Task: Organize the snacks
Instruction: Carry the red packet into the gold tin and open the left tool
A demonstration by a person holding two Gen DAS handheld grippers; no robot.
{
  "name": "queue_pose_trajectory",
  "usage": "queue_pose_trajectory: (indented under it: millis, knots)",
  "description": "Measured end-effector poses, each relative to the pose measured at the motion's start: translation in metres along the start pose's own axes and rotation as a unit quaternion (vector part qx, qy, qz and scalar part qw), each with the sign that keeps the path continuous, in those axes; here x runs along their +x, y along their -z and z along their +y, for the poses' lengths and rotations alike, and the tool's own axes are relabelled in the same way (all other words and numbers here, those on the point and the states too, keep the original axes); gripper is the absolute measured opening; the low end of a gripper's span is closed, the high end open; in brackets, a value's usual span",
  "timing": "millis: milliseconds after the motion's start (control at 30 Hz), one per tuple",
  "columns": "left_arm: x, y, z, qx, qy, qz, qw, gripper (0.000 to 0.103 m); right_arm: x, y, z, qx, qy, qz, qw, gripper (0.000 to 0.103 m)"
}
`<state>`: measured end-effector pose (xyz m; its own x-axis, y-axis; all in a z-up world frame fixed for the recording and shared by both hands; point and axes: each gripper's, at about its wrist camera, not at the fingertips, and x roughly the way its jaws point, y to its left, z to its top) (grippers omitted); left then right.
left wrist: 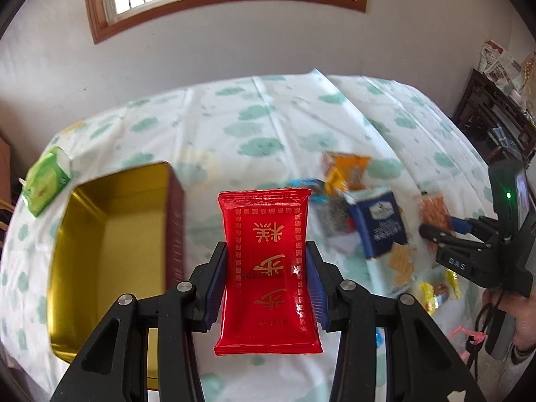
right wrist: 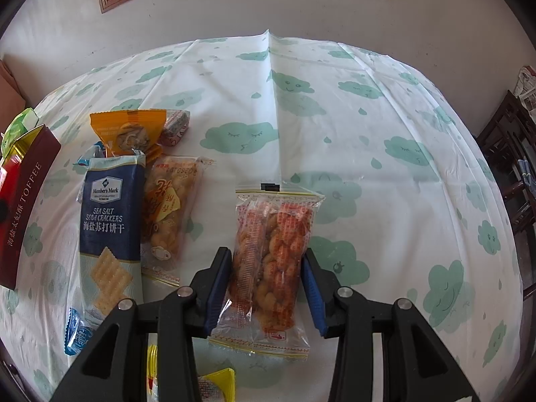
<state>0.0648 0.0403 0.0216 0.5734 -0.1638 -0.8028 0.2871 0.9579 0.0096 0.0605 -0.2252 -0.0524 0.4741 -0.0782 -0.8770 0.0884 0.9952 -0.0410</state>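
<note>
My left gripper [left wrist: 266, 268] is shut on a red snack packet [left wrist: 268, 234] with gold characters, held upright above the table. Just to its left stands an open tin [left wrist: 134, 194], gold inside and dark red outside, with nothing in the part I can see. In the right wrist view my right gripper [right wrist: 266, 254] is shut on a clear packet of orange twisted snacks [right wrist: 271, 234]. The same gripper [left wrist: 435, 234] shows at the right of the left wrist view with that packet [left wrist: 433, 209].
A blue soda cracker pack [right wrist: 112, 214], an orange packet [right wrist: 129, 130], a second clear twist packet [right wrist: 167, 201] and small blue [right wrist: 75, 331] and yellow [right wrist: 217, 385] packets lie in a loose pile. A green pack [left wrist: 47, 181] lies beyond the tin. Dark shelving [left wrist: 495, 117] stands far right.
</note>
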Motion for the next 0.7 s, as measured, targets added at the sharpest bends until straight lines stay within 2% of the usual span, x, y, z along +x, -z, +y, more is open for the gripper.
queue_pose_trajectory:
  millis: [167,367,500,700]
  knots:
    - [-0.007,-0.006,0.050,-0.008,-0.057,-0.008,0.9983,0.040,0.001,-0.001,0.000,0.002,0.002,0.005,1.000,0.043]
    - [0.007,0.007,0.111,-0.022,-0.112,0.023,0.9932,0.040,0.001,-0.003,0.001,0.005,0.005,0.011,1.000,0.043]
    - [0.021,0.023,0.138,-0.031,-0.122,0.049,0.9909,0.040,0.001,-0.003,0.001,0.006,0.007,0.014,1.000,0.043]
    - [0.037,0.042,0.149,-0.026,-0.129,0.080,0.9880,0.040,0.002,-0.005,0.002,0.009,0.009,0.017,1.000,0.043]
